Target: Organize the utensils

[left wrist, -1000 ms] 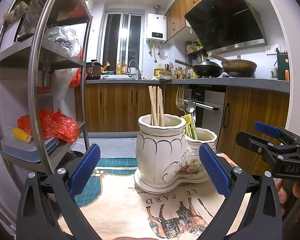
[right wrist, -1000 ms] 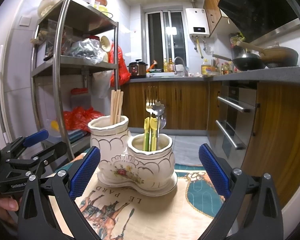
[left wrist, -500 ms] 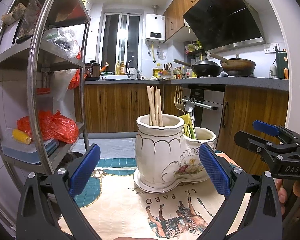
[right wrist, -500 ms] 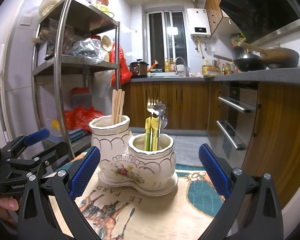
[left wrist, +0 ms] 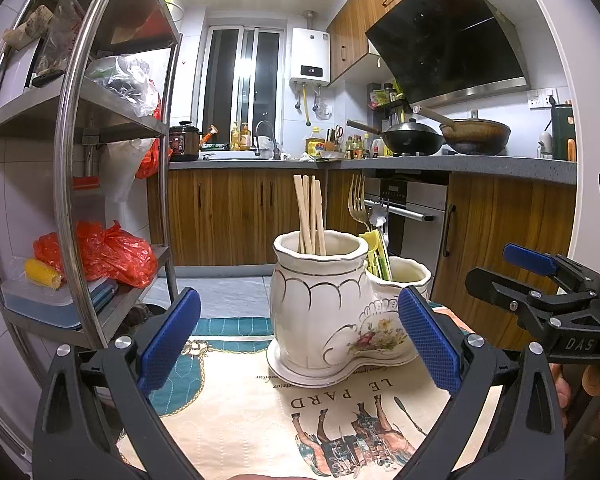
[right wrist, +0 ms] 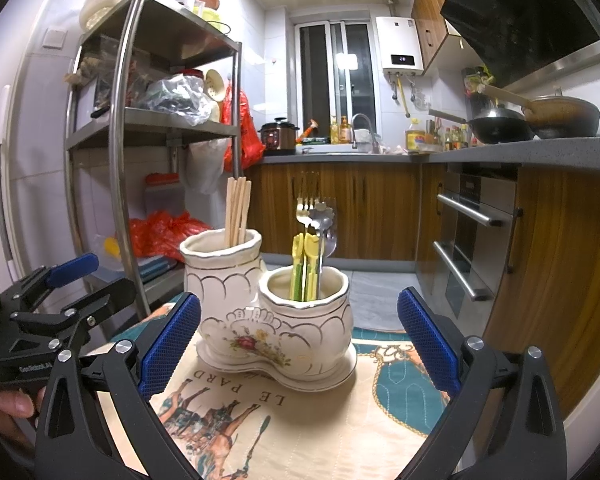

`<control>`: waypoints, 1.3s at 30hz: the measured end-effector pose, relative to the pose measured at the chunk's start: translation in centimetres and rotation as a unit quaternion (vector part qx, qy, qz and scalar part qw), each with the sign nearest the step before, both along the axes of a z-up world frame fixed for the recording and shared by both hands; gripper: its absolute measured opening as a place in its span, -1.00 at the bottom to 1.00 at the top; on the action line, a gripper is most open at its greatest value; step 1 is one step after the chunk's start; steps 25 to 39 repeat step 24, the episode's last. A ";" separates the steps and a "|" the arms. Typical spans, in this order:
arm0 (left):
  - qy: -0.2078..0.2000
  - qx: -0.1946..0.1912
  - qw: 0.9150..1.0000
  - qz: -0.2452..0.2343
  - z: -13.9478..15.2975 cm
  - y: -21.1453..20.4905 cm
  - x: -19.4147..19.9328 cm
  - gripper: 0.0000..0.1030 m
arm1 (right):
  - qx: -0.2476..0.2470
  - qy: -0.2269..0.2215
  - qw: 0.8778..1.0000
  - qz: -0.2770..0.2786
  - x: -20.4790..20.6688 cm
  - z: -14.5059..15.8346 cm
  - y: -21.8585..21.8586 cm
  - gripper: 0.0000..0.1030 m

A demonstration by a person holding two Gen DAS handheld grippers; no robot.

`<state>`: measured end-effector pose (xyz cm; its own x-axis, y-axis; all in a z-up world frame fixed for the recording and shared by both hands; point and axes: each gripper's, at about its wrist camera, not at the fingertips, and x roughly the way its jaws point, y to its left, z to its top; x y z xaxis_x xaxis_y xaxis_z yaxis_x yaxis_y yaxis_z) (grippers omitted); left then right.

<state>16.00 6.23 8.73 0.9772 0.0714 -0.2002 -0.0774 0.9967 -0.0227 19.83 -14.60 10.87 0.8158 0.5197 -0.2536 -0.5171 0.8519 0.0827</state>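
Observation:
A white ceramic double utensil holder [left wrist: 340, 312] [right wrist: 276, 320] stands on a cloth printed with horses [left wrist: 260, 408]. Its taller pot holds several wooden chopsticks [left wrist: 310, 216] [right wrist: 238, 210]. Its lower pot holds a gold fork [right wrist: 305, 210], a metal spoon [right wrist: 324, 216] and yellow-green utensils [right wrist: 304, 264]. My left gripper [left wrist: 298, 340] is open and empty, just in front of the holder. My right gripper [right wrist: 298, 340] is open and empty, also in front of the holder. Each gripper shows at the edge of the other's view.
A steel shelf rack [left wrist: 80, 128] with bags and boxes stands on the left. Wooden cabinets and an oven [right wrist: 472, 248] line the back and right. Woks [left wrist: 472, 136] sit on the counter.
Both grippers have shifted only slightly; the holder sits a little differently in each view. Both stay open and empty.

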 end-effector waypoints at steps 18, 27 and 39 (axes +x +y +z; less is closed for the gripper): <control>0.003 -0.001 1.000 -0.006 0.0 -0.3 -0.1 0.89 | -0.002 0.002 1.000 0.001 -0.1 -0.1 0.1 0.90; 0.005 -0.003 1.000 -0.006 0.0 -0.2 0.1 0.89 | -0.001 0.002 1.000 0.002 -0.1 -0.1 0.2 0.90; 0.005 -0.003 1.000 -0.006 0.0 -0.2 0.1 0.89 | -0.001 0.002 1.000 0.002 -0.1 -0.1 0.2 0.90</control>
